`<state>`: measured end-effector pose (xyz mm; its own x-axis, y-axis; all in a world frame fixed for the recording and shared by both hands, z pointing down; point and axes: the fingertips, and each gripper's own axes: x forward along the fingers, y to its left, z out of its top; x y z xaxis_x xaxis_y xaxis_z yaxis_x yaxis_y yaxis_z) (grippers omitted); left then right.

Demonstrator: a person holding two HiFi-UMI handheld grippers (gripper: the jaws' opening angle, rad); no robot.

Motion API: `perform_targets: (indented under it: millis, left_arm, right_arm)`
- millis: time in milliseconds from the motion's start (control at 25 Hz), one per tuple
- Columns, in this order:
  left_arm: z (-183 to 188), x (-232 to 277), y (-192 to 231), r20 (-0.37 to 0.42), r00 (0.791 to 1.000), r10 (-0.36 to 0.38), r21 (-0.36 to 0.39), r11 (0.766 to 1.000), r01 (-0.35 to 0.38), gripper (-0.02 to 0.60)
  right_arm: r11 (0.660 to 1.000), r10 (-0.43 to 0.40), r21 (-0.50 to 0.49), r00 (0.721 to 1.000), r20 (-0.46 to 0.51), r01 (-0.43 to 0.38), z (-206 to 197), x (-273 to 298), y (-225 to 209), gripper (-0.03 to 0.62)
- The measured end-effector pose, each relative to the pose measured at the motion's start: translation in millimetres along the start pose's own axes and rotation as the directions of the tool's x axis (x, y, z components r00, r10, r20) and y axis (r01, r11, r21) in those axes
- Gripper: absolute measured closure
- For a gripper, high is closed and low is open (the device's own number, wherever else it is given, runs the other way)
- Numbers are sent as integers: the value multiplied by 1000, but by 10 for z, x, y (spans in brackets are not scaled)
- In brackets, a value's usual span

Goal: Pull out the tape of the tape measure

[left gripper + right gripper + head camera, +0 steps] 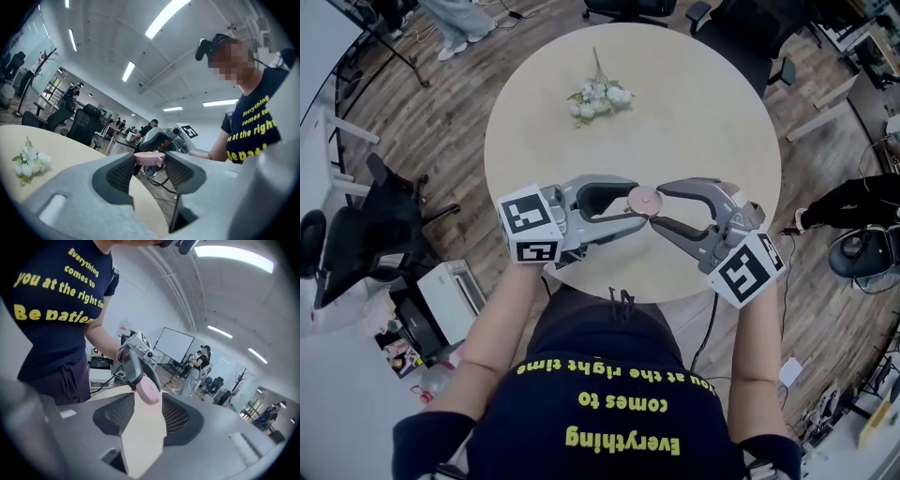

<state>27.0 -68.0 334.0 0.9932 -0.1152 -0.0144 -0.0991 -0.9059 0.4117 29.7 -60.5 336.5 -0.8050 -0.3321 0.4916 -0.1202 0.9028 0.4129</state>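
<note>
A small round pink tape measure [644,199] is held in the air over the near edge of the round table [703,112]. My left gripper [637,203] is shut on it, the case pinched edgewise between the jaw tips [150,158]. My right gripper [660,203] faces it from the right, jaws apart, tips just at the case. In the right gripper view the pink case [149,391] sits at the mouth of the open jaws, carried by the left gripper [133,363] beyond it. No pulled-out tape shows.
A bunch of white artificial flowers [598,96] lies at the far side of the table. A black office chair [356,234] and a white box [450,291] stand on the wooden floor to the left. More chairs and cables lie to the right.
</note>
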Motion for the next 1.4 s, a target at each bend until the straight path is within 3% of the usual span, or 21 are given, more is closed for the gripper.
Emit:
perform_targets:
  millis: [200, 320, 480, 1160, 1400]
  left_arm:
    - [85, 11, 11, 19, 999, -26, -132, 991, 28, 365]
    - [119, 31, -10, 20, 999, -43, -165, 985, 45, 365]
    - [136, 81, -51, 7, 998, -59, -181, 982, 60, 365]
    - [108, 139, -72, 7, 998, -57, -195, 979, 57, 365]
    - [78, 150, 6, -16, 999, 34, -106, 994, -36, 362]
  right_arm:
    - [973, -159, -167, 987, 1, 157, 120, -23, -63, 437]
    - [942, -212, -273, 977, -24, 197, 137, -7, -53, 463]
    - [913, -248, -343, 968, -36, 222, 139, -14, -45, 479]
    - [898, -297, -354, 953, -51, 261, 69, -19, -26, 511]
    - [904, -314, -334, 944, -99, 266, -71, -53, -85, 511]
